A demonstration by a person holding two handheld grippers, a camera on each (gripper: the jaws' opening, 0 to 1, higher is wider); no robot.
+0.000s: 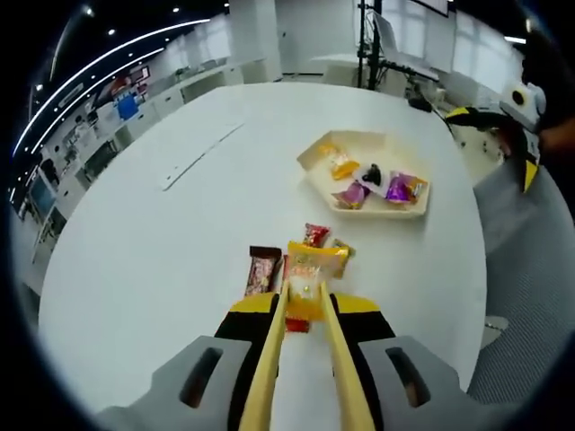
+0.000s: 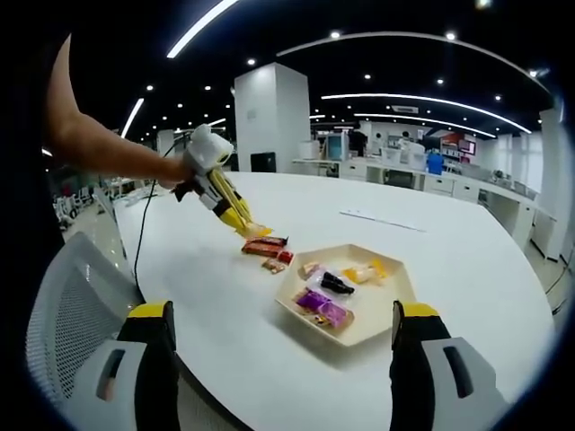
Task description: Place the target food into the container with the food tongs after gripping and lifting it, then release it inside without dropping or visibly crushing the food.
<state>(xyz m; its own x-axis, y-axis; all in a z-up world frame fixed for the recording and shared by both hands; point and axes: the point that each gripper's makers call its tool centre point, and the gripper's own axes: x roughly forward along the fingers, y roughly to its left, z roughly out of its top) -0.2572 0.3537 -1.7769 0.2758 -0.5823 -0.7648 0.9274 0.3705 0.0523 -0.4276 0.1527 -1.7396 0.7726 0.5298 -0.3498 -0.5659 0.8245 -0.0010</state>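
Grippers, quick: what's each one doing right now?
Left gripper: holding food tongs, their tips closed on the yellow snack packet, which rests on the table.
Right gripper: open, holding nothing.

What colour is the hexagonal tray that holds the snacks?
Cream; the tray shows best in the right gripper view.

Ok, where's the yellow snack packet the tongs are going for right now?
In the left gripper view, the yellow packet lies on the white table at the tong tips, beside the brown packet, short of the tray.
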